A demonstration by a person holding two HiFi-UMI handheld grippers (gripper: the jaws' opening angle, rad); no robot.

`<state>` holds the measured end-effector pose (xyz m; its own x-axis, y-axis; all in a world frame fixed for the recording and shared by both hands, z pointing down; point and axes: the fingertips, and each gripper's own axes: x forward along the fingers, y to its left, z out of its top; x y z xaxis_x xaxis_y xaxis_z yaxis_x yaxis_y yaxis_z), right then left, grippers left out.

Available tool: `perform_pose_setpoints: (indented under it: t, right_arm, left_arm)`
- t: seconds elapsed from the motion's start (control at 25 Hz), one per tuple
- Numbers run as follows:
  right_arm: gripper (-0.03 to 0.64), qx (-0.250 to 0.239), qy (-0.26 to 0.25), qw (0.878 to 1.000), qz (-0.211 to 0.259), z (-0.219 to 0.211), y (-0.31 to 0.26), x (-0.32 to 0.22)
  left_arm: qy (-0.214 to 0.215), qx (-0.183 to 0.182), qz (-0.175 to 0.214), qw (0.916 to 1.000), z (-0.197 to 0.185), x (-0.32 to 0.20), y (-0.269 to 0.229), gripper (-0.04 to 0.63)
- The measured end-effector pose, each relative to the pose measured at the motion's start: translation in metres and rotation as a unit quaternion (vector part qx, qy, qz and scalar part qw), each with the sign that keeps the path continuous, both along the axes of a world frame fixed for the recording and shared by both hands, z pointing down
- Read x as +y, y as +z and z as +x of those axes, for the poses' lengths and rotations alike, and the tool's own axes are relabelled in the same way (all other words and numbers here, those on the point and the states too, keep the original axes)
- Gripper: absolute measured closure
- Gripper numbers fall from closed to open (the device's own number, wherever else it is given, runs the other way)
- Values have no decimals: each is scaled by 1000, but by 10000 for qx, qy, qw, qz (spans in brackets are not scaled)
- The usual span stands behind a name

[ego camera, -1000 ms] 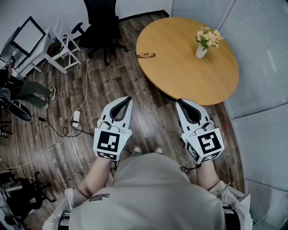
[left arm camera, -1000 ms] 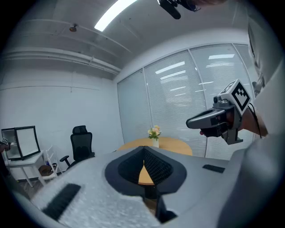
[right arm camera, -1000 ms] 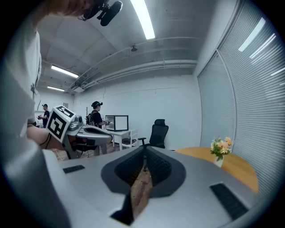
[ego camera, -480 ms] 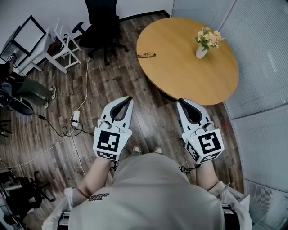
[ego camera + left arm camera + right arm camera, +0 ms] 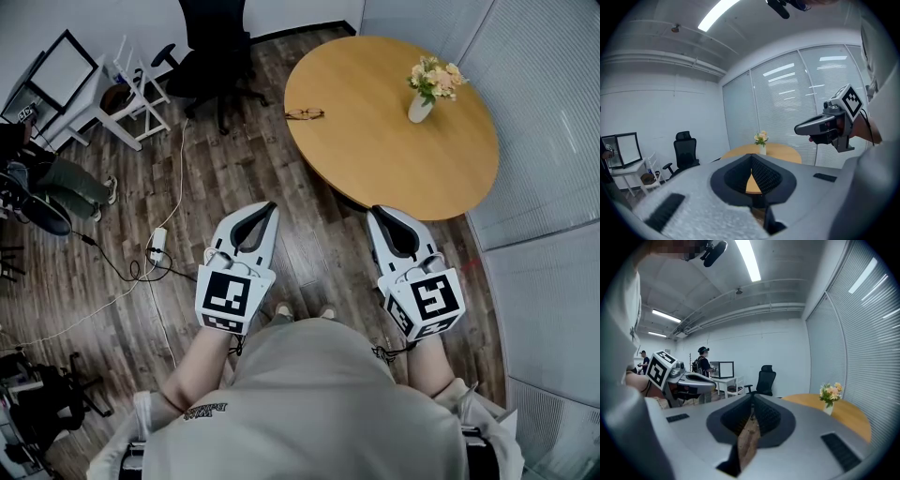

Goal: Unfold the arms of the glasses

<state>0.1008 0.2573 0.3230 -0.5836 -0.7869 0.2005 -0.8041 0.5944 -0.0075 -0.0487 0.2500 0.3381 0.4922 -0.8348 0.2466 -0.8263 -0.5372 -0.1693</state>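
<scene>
Two grippers, left and right, hang over the plank floor, jaws closed tip to tip, holding nothing. The glasses lie near the round table's far-left edge, well apart from the flower vase; their arms are too small to make out.

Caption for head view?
Jaws shut, left gripper and right gripper hover short of dark-framed glasses on round wooden table.

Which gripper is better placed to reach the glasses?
Left, probably: the glasses lie at the left edge of the table, nearer the left gripper than the right gripper. Both are shut, empty.
</scene>
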Motion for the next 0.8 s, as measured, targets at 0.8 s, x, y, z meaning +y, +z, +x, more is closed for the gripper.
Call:
perform_pose_setpoints:
  t: [0.8]
  right_arm:
    - [577,2,-449,9990,-74,53,20,-3]
  left_arm:
    - [-393,-104,-125,9991,47,4,14,572]
